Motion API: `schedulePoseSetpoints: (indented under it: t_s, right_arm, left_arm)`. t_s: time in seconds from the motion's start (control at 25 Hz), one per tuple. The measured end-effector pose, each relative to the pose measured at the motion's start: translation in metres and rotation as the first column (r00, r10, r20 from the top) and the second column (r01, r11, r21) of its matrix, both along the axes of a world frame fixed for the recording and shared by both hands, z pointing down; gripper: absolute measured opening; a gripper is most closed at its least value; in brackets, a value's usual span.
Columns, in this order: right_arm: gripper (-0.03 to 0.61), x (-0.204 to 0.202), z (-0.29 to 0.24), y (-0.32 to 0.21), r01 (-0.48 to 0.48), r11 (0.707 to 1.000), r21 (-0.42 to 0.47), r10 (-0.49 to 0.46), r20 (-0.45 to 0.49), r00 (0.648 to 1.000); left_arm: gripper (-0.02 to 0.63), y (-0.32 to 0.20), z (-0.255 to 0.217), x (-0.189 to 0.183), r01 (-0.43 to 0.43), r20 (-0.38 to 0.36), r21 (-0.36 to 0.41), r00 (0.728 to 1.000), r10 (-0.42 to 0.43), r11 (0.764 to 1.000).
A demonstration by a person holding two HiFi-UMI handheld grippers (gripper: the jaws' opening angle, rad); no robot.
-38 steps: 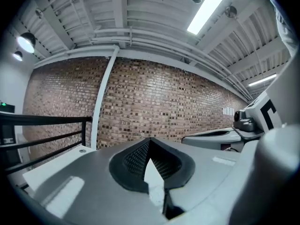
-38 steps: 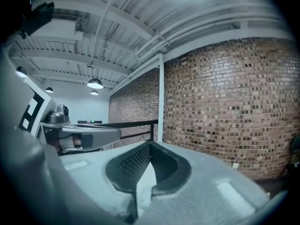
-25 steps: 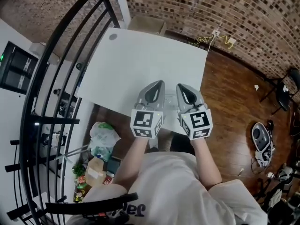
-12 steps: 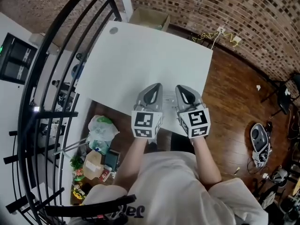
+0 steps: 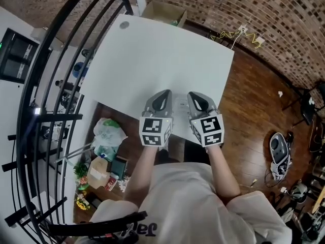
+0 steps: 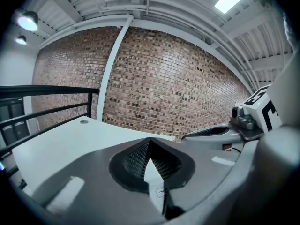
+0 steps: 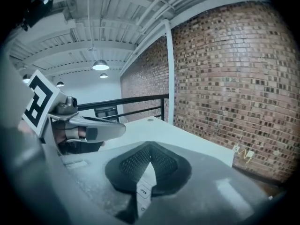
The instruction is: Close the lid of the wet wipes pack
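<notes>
In the head view my left gripper (image 5: 163, 93) and right gripper (image 5: 196, 95) hover side by side over the near edge of the white table (image 5: 152, 55). Between and below them lies the white wet wipes pack (image 5: 181, 105), mostly hidden. In the left gripper view the left gripper (image 6: 149, 141) has its jaws meeting at the tips, and the pack (image 6: 155, 184) with a small printed tab shows in the wedge below. The right gripper (image 7: 150, 147) looks the same, with the pack's "OPEN" tab (image 7: 143, 190) under it. Neither holds anything. The lid's position is hidden.
A black metal railing (image 5: 51, 85) runs along the table's left side. Bags and clutter (image 5: 106, 151) lie on the floor below it. A cardboard box (image 5: 165, 11) stands past the far edge. A brick wall (image 5: 244, 9) and wood floor (image 5: 249, 111) lie to the right.
The head view has drifted, so the table sits a little lower and more in frame. Both grippers stay side by side over the near edge with their jaws unchanged.
</notes>
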State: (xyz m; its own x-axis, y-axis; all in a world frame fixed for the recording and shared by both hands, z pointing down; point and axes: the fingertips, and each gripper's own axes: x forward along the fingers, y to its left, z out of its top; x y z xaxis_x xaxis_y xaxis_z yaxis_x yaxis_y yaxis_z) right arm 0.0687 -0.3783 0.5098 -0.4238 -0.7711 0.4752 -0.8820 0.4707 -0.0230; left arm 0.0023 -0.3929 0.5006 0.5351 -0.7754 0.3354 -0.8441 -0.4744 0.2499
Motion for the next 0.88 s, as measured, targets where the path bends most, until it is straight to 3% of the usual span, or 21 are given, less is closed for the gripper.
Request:
schedulePoseSetpoints:
  t_s: [0.56,0.88]
  right_arm:
    - [-0.009,0.007,0.068,0.011,0.027,0.984,-0.177,-0.036,-0.048,0.998]
    - [-0.009,0.011,0.082,0.000,0.029,0.979,-0.200,-0.043,-0.069,0.997]
  left_arm:
    - [0.015,0.012,0.049,0.008,0.007,0.021,-0.102,1.000,-0.005,0.995]
    - [0.015,0.006,0.062,0.005,0.026,0.020,-0.130,1.000,-0.024,0.991]
